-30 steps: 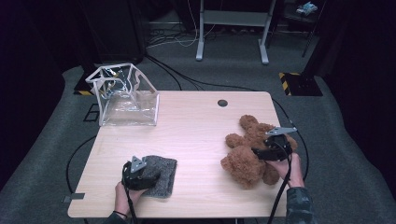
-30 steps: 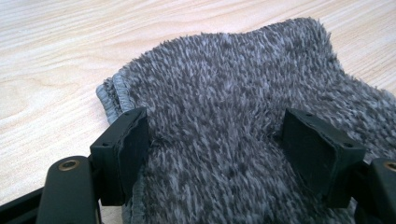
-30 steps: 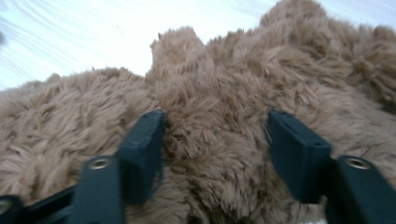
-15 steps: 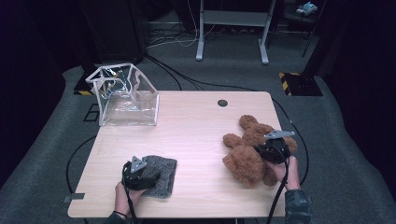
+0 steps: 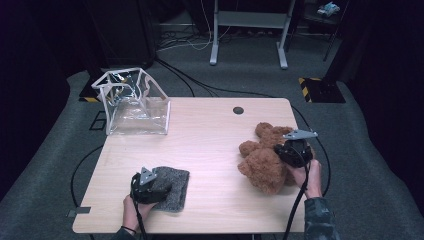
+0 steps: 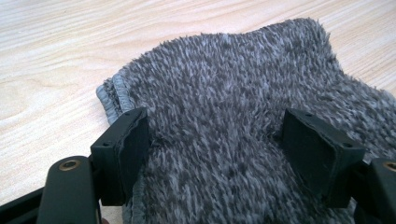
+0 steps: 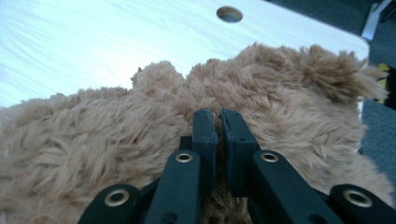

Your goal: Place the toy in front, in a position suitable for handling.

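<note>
We see a light wooden table (image 5: 210,145) with a small round hole (image 5: 238,110) near its far edge. It stands on a grey carpet floor (image 5: 380,165) with black cables (image 5: 200,87). Behind it the room is dark, and a metal frame (image 5: 247,27) stands there.

**Fur, fleece and pale wood**

The teddy bear (image 5: 265,162) is shaggy tan plush with long matted fibres. The grey cloth (image 6: 233,116) is fuzzy fleece with a smooth stitched hem. The table (image 5: 210,145) is pale wood-grain laminate with a light sheen. The bag (image 5: 135,107) is clear glossy plastic, white-edged. Jaws are matt black.
</note>
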A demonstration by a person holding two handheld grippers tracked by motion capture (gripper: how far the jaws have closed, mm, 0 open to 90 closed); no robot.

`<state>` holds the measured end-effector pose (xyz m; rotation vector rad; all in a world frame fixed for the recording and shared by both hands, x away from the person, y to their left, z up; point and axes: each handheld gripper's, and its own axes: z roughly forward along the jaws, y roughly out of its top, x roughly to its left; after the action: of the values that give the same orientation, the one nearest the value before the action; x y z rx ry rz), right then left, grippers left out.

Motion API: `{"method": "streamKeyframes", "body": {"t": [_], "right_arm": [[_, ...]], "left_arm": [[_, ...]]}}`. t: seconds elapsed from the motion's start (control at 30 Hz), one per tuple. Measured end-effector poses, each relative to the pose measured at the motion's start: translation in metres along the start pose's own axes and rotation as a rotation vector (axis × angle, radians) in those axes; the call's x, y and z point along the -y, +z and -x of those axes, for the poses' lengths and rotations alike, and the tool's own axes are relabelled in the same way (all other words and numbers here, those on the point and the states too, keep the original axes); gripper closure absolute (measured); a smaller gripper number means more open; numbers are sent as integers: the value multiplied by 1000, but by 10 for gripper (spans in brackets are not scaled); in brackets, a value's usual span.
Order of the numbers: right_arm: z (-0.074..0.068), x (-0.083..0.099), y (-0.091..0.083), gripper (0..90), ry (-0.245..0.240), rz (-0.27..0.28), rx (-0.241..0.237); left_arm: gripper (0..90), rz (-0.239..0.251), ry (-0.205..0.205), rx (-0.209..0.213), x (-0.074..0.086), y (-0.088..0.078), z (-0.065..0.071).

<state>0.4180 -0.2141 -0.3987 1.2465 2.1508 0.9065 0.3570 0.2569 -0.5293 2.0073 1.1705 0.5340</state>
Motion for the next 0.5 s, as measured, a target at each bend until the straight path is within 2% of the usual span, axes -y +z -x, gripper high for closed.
{"method": "streamKeyframes", "body": {"t": [0.23,0.3,0.5], "right_arm": [[-6,-19,-10,860,-9,40,24],[-13,-27,-14,862,8,54,34],[-20,-39,-18,864,5,79,43]], "left_arm": [[239,-2,-3,2,0,0,0],[239,-2,-3,2,0,0,0],[239,-1,-4,3,0,0,0]]}}
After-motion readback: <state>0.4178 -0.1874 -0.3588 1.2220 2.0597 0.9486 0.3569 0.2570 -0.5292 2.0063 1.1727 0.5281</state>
